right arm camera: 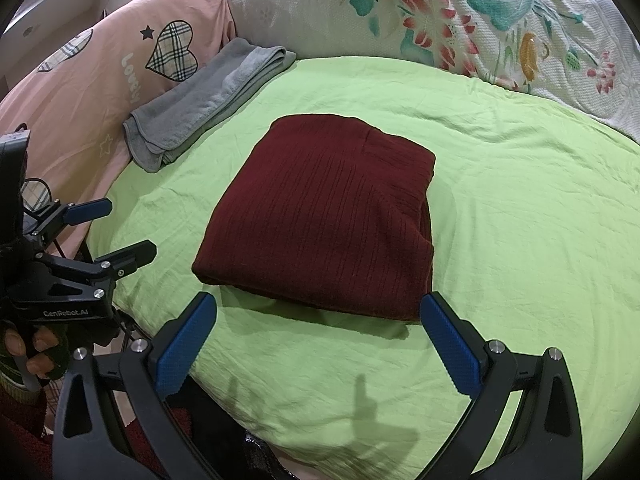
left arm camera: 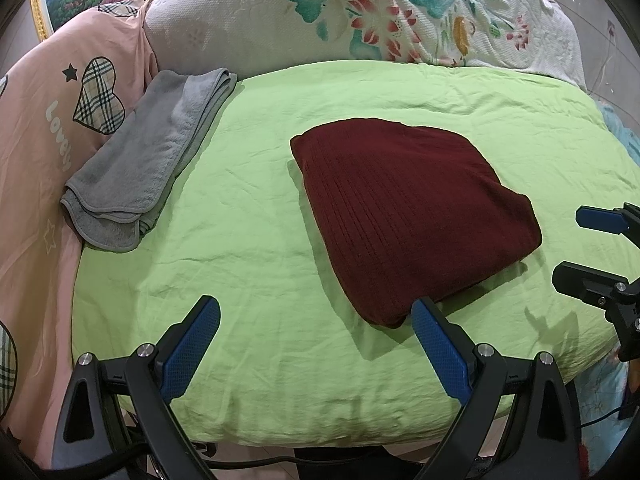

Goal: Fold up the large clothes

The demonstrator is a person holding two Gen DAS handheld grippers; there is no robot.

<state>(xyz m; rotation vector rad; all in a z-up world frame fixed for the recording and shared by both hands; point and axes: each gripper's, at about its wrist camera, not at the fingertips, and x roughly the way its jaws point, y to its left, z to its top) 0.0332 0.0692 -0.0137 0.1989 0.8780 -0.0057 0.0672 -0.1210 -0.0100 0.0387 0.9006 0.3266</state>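
Note:
A dark red ribbed sweater lies folded into a thick rectangle on the light green sheet; it also shows in the right wrist view. My left gripper is open and empty, hovering at the sweater's near left corner. My right gripper is open and empty, just in front of the sweater's near edge. Each gripper shows in the other's view, the right gripper at the far right, the left gripper at the far left, both open.
A folded grey towel lies at the sheet's left edge, against a pink quilt with plaid hearts. A white floral blanket is piled behind. The green sheet's front edge drops off near the grippers.

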